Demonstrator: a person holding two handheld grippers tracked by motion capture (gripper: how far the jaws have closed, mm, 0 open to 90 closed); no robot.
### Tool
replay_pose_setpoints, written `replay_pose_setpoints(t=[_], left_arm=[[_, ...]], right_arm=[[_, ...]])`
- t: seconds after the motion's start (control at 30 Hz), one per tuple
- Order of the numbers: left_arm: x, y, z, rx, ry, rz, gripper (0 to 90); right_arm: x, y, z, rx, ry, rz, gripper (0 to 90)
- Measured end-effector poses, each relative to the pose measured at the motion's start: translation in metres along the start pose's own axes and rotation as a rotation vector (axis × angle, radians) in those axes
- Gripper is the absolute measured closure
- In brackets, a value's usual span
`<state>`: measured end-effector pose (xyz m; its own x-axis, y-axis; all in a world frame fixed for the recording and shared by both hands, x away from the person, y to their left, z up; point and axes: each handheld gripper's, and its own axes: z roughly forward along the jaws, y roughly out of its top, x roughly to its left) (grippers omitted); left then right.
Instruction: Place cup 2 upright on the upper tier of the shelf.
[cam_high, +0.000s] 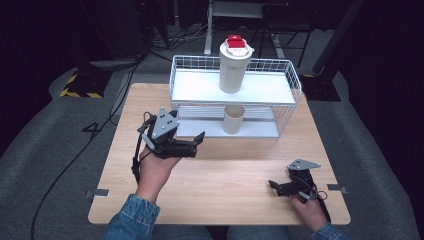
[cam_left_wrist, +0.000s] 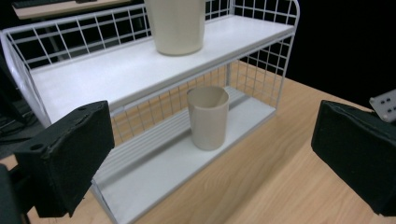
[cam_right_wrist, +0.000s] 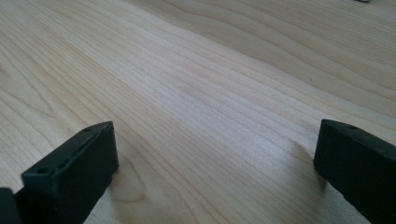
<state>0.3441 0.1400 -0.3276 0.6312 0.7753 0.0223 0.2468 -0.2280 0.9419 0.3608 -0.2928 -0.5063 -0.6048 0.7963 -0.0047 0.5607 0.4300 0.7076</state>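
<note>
Facing the left tongs (cam_left_wrist: 210, 154), wide open, an upright cup (cam_left_wrist: 208, 116) stands on the rack's (cam_left_wrist: 140, 70) lower shelf. Right tongs (cam_high: 280, 187), also wide, rest farther off on the table (cam_high: 225, 185).

A pale wood-grain desk (cam_high: 225, 175) lies under black tongs (cam_high: 199, 141). Ahead of them, a white wire-grid shelf rack (cam_high: 287, 80) holds a beige cup (cam_left_wrist: 208, 116) and a cream container (cam_high: 234, 67) with a red lid (cam_high: 236, 42).
</note>
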Motion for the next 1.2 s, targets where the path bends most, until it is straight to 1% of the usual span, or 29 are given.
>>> replay_pose_setpoints(t=[0.07, 0.1, 0.13, 0.17, 0.2, 0.23, 0.3, 0.37, 0.43, 0.5, 0.53, 0.57, 0.6, 0.63, 0.7, 0.73, 0.77, 0.83, 0.9, 0.93, 0.97, 1.07, 1.1, 1.2], left_arm=[[0.001, -0.010, -0.002, -0.002, -0.006, -0.016, 0.1], [0.002, -0.015, -0.002, 0.006, -0.006, -0.023, 0.1], [0.001, -0.020, -0.002, 0.019, 0.001, -0.020, 0.1], [0.001, -0.025, -0.003, 0.032, 0.004, -0.009, 0.0], [0.001, -0.030, -0.003, 0.044, 0.005, -0.002, 0.1], [0.000, -0.037, -0.004, 0.068, -0.002, 0.003, 0.1], [0.000, -0.046, -0.006, 0.092, 0.011, 0.006, 0.5], [-0.001, -0.059, -0.009, 0.113, 0.023, 0.005, 0.7], [-0.001, -0.069, -0.010, 0.125, 0.032, 0.003, 1.1], [0.001, -0.080, -0.011, 0.131, 0.022, -0.022, 1.9], [0.002, -0.086, -0.011, 0.133, 0.024, -0.047, 2.2], [0.005, -0.092, -0.011, 0.150, 0.021, -0.067, 2.2], [0.007, -0.097, -0.011, 0.161, 0.025, -0.083, 2.2], [0.008, -0.101, -0.011, 0.163, 0.029, -0.092, 2.2], [0.011, -0.112, -0.012, 0.171, 0.037, -0.123, 2.2], [0.012, -0.118, -0.011, 0.178, 0.047, -0.135, 2.2], [0.013, -0.125, -0.011, 0.192, 0.061, -0.149, 2.4], [0.016, -0.135, -0.011, 0.213, 0.067, -0.169, 2.4], [0.020, -0.145, -0.010, 0.248, 0.074, -0.179, 2.6], [0.022, -0.150, -0.009, 0.268, 0.084, -0.183, 2.7], [0.024, -0.153, -0.009, 0.282, 0.089, -0.181, 2.8], [0.027, -0.161, -0.008, 0.317, 0.106, -0.185, 3.1], [0.029, -0.164, -0.008, 0.328, 0.116, -0.178, 3.1], [0.033, -0.171, -0.006, 0.366, 0.129, -0.174, 3.5]], right_arm=[[0.000, 0.000, 0.000, 0.000, 0.000, 0.000, 0.0], [0.000, 0.000, 0.000, 0.000, 0.000, 0.000, 0.0], [0.000, 0.000, 0.000, 0.000, 0.000, 0.000, 0.0], [0.000, 0.000, 0.000, 0.000, 0.000, 0.000, 0.0], [0.000, 0.000, 0.000, 0.000, 0.000, 0.000, 0.0], [0.000, 0.000, 0.000, 0.000, 0.000, 0.000, 0.0], [0.000, 0.000, 0.000, 0.000, 0.000, 0.000, 0.0], [0.000, 0.000, 0.000, 0.000, 0.000, 0.000, 0.0], [0.000, 0.000, 0.000, -0.001, 0.000, -0.003, 0.0], [0.000, 0.000, 0.000, -0.001, 0.001, -0.005, 0.0], [0.000, 0.000, 0.000, -0.002, 0.002, -0.005, 0.0], [0.000, 0.000, 0.000, -0.001, 0.001, -0.005, 0.0], [0.000, 0.000, 0.000, -0.001, 0.002, -0.005, 0.0], [0.000, 0.000, 0.000, -0.002, 0.002, -0.005, 0.0], [0.000, 0.000, 0.000, -0.001, 0.002, -0.004, 0.0], [0.000, 0.000, 0.000, -0.001, 0.002, -0.004, 0.0], [0.000, 0.000, 0.000, -0.001, 0.002, -0.004, 0.0], [0.000, 0.000, 0.000, -0.001, 0.002, -0.004, 0.0], [0.000, 0.000, 0.000, -0.001, 0.002, -0.004, 0.0], [0.000, 0.000, 0.000, -0.001, 0.002, -0.003, 0.0], [0.000, 0.000, 0.000, -0.001, 0.002, -0.004, 0.0], [0.000, 0.000, 0.000, -0.001, 0.002, -0.004, 0.0], [0.000, 0.000, 0.000, -0.001, 0.002, -0.004, 0.0], [0.000, 0.000, 0.000, -0.001, 0.002, -0.004, 0.0]])
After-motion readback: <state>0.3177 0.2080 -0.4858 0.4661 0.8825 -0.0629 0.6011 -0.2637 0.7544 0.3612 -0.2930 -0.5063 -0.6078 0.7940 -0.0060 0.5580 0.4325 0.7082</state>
